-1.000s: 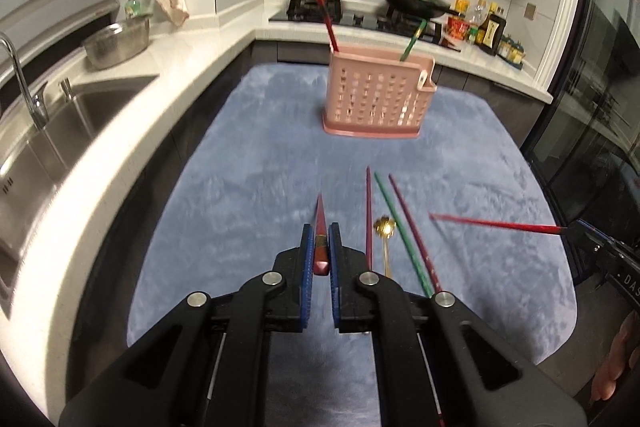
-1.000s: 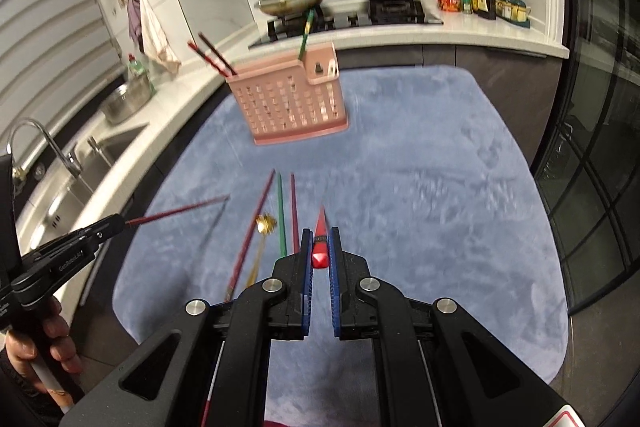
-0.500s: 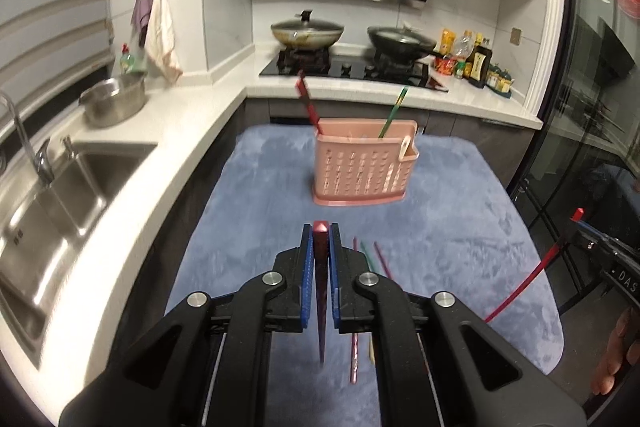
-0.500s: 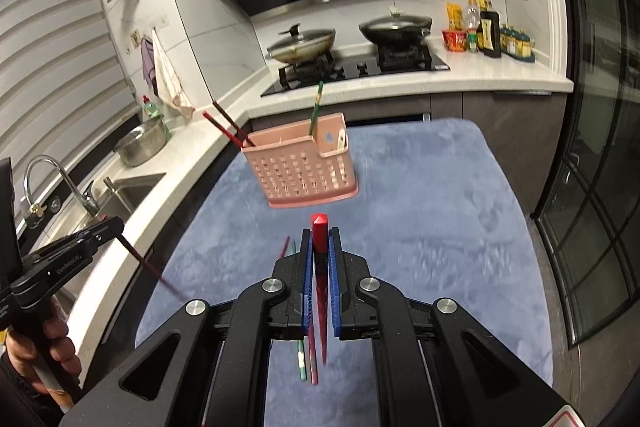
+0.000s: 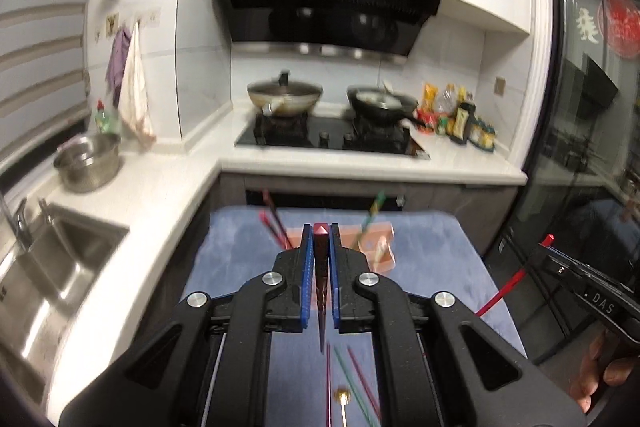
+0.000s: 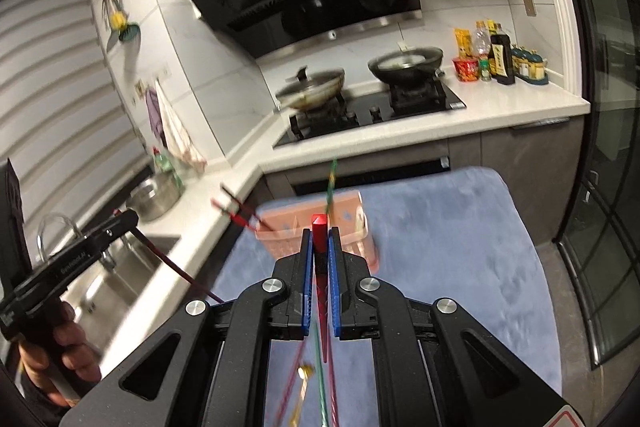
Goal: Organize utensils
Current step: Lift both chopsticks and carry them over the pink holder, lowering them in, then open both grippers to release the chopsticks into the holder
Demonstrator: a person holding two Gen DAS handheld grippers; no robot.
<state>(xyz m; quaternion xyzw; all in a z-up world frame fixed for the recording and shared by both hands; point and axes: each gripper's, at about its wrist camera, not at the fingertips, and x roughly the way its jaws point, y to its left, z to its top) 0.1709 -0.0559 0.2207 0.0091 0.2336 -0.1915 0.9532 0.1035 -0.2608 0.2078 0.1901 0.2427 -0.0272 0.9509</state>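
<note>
My left gripper [image 5: 320, 233] is shut on a dark red chopstick [image 5: 321, 291] that hangs point down above the blue mat [image 5: 460, 267]. My right gripper [image 6: 319, 237] is shut on a bright red chopstick [image 6: 321, 291], also hanging point down. The pink utensil basket [image 6: 308, 223] stands on the mat just beyond both grippers; it also shows in the left wrist view [image 5: 380, 247]. It holds two red chopsticks and a green one. Loose chopsticks [image 5: 352, 379] and a gold spoon [image 5: 342, 397] lie on the mat below.
A white counter runs along the left with a steel sink [image 5: 52, 267] and a metal bowl [image 5: 88, 163]. The stove with two pans [image 5: 328, 99] and sauce bottles [image 5: 460, 123] stand at the back. A glass door [image 6: 608, 207] is on the right.
Both grippers have risen and tilted up, each carrying its chopstick from near-level to point down. The basket now sits lower in both views, right behind the fingertips.
</note>
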